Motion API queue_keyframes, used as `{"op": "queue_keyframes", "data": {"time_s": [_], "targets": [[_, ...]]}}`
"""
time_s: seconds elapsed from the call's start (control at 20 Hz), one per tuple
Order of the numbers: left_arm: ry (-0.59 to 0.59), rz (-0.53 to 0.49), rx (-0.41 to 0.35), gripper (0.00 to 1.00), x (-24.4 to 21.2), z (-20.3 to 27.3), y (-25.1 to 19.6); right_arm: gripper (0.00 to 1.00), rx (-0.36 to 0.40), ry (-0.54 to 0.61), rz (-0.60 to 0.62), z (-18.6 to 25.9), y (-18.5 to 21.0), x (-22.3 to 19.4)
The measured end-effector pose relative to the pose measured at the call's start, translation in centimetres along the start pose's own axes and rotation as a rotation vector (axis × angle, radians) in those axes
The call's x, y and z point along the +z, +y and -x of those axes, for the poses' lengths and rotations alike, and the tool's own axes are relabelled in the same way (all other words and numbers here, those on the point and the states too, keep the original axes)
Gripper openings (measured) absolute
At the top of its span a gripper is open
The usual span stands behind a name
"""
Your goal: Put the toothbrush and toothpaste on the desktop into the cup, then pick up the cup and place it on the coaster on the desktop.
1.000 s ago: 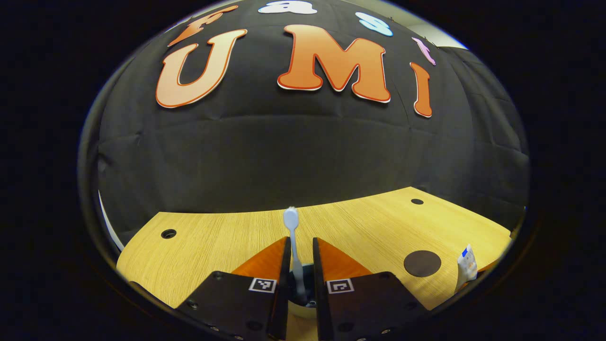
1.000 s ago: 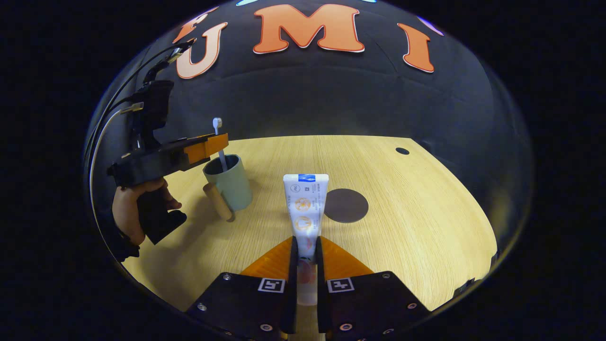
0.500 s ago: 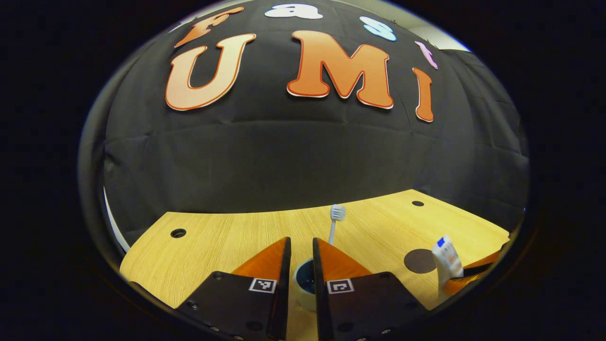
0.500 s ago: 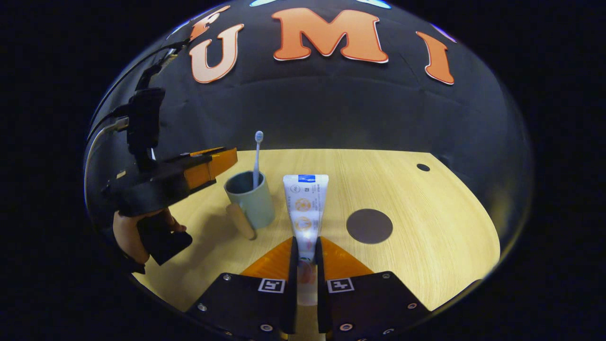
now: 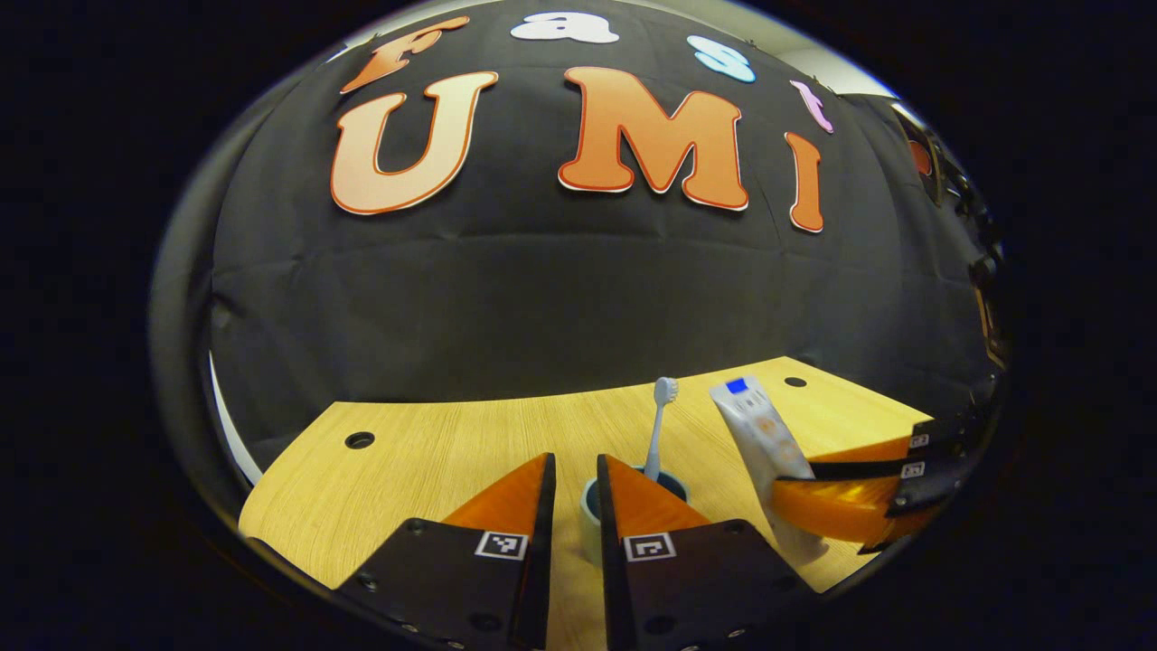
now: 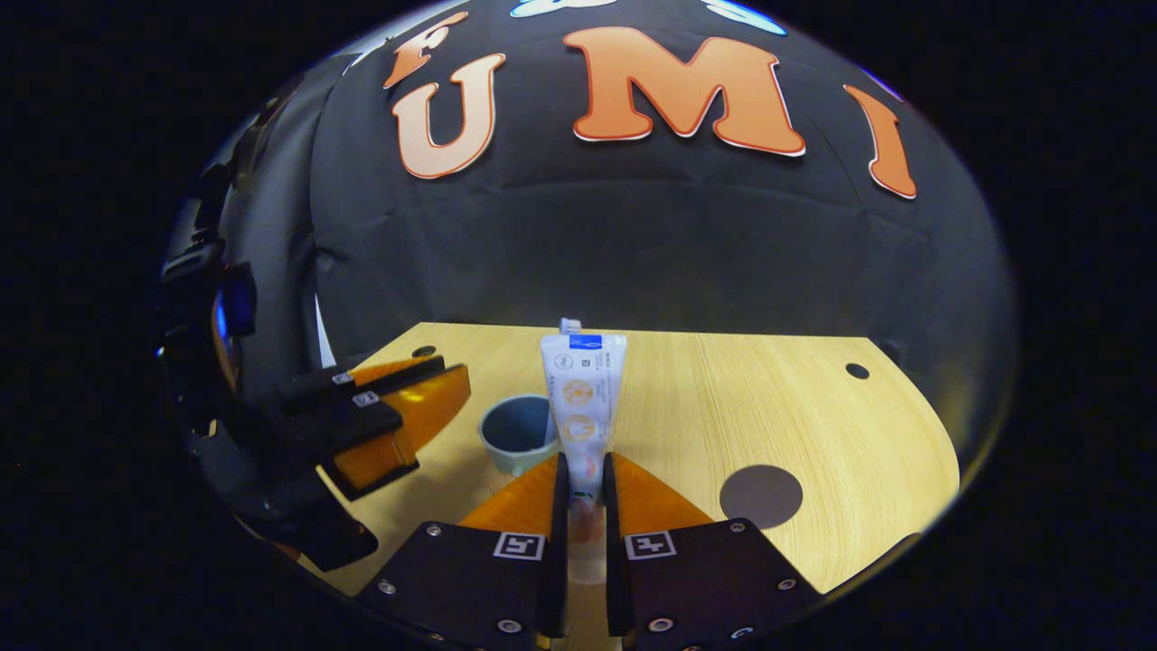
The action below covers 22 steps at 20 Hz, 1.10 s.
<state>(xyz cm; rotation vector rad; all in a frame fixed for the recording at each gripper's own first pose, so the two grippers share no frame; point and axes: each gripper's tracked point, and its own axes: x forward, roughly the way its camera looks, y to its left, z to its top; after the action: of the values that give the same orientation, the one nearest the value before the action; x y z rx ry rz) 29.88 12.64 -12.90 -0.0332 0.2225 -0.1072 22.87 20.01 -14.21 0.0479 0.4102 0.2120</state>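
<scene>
A pale green cup (image 5: 587, 511) stands on the wooden table just beyond my left gripper (image 5: 576, 470), whose fingers are slightly open with nothing between them. The toothbrush (image 5: 661, 420) stands in the cup, head up. In the left gripper view, the right gripper (image 5: 791, 479) comes in from the right, holding the toothpaste tube (image 5: 757, 429) beside the cup. In the right gripper view, my right gripper (image 6: 583, 470) is shut on the toothpaste (image 6: 581, 389), just right of the cup (image 6: 517, 432). The left gripper (image 6: 420, 425) hangs left of the cup. The dark round coaster (image 6: 761, 495) lies at the right.
The table (image 6: 723, 407) has small dark holes near its far corners (image 5: 359, 440) (image 6: 857, 371). The black cloth wall stands close behind its far edge. Bare wood stretches between the cup and the coaster.
The toothbrush left my left gripper and now stands in the cup. The left gripper drew back to the left. The right gripper carried the toothpaste left, up to the cup.
</scene>
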Motion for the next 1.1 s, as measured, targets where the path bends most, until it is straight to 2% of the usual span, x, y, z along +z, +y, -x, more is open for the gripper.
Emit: {"op": "queue_keyframes", "data": {"time_s": [0.25,0.35,0.8,1.1], "targets": [[0.007,-0.001,-0.011,0.22,-1.0,2.2,-0.3,0.18,0.035,-0.058,-0.001,-2.0,1.4,3.1],[0.007,-0.006,-0.013,0.24,-1.1,3.0,-0.4,0.18,0.044,-0.074,0.013,-2.7,1.8,4.0],[-0.022,-0.016,0.033,0.24,-0.6,3.2,1.1,0.18,0.151,-0.163,0.013,-5.6,5.1,7.9],[-0.032,-0.013,0.040,0.24,-0.4,3.5,1.3,0.18,0.134,-0.160,0.055,-8.3,5.6,7.2]]}}
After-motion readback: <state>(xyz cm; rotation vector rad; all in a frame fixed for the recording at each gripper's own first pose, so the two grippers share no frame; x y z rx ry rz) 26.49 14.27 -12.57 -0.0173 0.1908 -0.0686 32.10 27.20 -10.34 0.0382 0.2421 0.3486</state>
